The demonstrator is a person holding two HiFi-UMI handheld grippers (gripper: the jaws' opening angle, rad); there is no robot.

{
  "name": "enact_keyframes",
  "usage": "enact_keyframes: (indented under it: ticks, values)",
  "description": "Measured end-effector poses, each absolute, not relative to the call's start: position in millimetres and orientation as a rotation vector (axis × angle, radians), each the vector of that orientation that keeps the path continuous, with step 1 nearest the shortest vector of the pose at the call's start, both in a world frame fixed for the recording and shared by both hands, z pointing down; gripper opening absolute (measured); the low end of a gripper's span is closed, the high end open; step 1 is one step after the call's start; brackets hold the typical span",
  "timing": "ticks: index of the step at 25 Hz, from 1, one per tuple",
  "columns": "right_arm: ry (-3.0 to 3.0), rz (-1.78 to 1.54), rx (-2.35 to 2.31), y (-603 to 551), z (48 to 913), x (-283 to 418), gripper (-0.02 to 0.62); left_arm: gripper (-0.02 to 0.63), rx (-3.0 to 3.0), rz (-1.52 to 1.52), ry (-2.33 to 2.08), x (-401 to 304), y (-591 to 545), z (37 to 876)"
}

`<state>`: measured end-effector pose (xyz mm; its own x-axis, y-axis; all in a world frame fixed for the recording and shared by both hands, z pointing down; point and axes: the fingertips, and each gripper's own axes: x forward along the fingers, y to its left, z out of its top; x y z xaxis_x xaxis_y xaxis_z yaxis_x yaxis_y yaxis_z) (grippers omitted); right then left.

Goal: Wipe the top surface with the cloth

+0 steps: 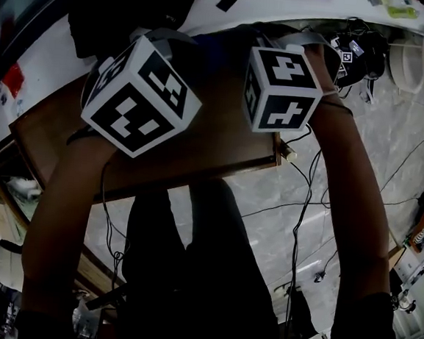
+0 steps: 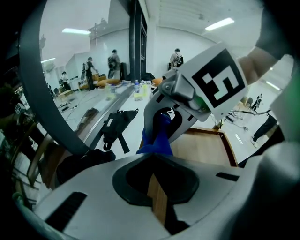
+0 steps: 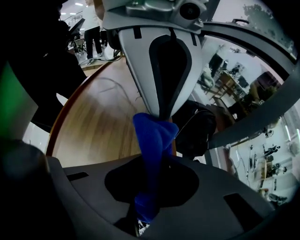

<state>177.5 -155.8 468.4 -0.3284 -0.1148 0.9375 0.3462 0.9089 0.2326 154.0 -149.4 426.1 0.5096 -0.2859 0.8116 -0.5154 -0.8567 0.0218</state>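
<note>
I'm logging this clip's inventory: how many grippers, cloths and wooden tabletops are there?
Grippers: 2 (left gripper, right gripper)
Blue cloth: 1
Wooden tabletop: 1
Total: 4

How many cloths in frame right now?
1. One blue cloth, held between the left gripper and the right gripper over the wooden top. Head view doesn't show it; others could be hidden there.
</note>
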Motion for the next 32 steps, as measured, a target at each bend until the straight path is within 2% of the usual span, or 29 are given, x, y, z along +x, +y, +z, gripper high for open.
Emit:
enact_keyframes:
  ticks: [12, 32]
  values:
    - [-1.872, -0.381, -0.203, -122, 471, 192, 0.064, 0.012, 2.483, 1.265, -0.661, 153, -129, 426]
    - [-1.811, -0.107, -0.524, 34, 478, 250, 0.064, 0.012, 2.432, 1.264, -0.359, 192, -10, 454]
